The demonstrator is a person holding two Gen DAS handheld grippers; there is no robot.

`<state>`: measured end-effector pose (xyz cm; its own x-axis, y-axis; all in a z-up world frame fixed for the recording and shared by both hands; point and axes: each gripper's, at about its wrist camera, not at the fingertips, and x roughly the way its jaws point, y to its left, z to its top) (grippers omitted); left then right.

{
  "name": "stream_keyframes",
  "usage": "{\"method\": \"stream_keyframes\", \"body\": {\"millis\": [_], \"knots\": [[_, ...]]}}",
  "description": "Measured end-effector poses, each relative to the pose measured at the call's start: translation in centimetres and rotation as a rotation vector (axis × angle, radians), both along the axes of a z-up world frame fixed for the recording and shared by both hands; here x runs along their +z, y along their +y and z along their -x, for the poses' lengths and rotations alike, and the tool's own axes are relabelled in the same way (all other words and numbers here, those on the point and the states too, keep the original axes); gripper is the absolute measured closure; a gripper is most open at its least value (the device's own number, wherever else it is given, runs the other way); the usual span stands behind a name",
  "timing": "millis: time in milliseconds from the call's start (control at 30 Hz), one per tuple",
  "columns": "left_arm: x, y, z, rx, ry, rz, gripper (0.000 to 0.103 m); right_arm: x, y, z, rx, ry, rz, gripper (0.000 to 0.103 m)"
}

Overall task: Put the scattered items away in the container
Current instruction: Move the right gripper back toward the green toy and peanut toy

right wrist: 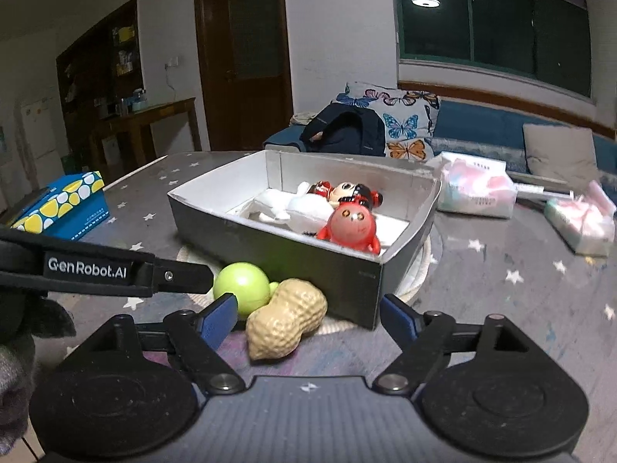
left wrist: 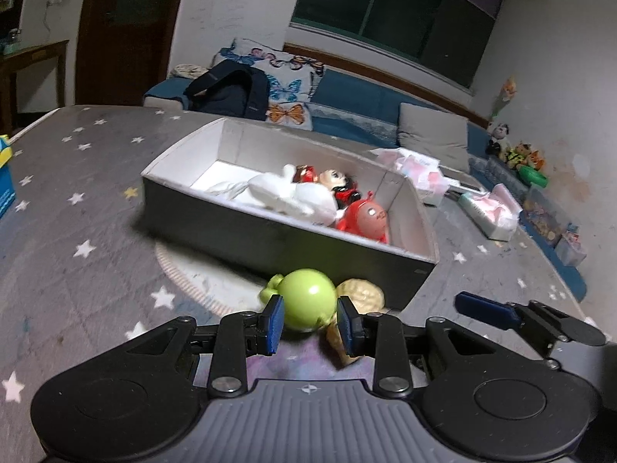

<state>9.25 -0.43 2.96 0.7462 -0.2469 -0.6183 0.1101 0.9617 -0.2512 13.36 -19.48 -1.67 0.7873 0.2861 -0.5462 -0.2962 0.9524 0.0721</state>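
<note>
Black claw (right wrist: 306, 318), blue pads (right wrist: 218, 322), "GenRobot.AI" marking.

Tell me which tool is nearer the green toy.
Left. The left tool has its pads on either side of the green toy; the right tool straddles the peanut toy beside it, the green toy just outside its left pad.

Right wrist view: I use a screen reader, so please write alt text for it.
Open right tongs flank a tan peanut toy lying beside a green ball toy on a starry grey cloth, before a box holding a red figure.
</note>
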Motion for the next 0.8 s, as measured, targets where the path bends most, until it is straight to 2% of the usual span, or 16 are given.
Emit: {"method": "stream_keyframes", "body": {"millis": [333, 800], "knots": [[-1.1, 1.3, 1.3, 0.065, 0.038, -0.003, 0.07, -0.2, 0.6, 0.7, -0.01, 0.003, -0.006, 0.018], [-2.0, 1.2, 2.2, 0.076, 0.062, 0.001, 0.071, -1.0, 0.8, 1.5, -0.022, 0.024, -0.015, 0.018]]}}
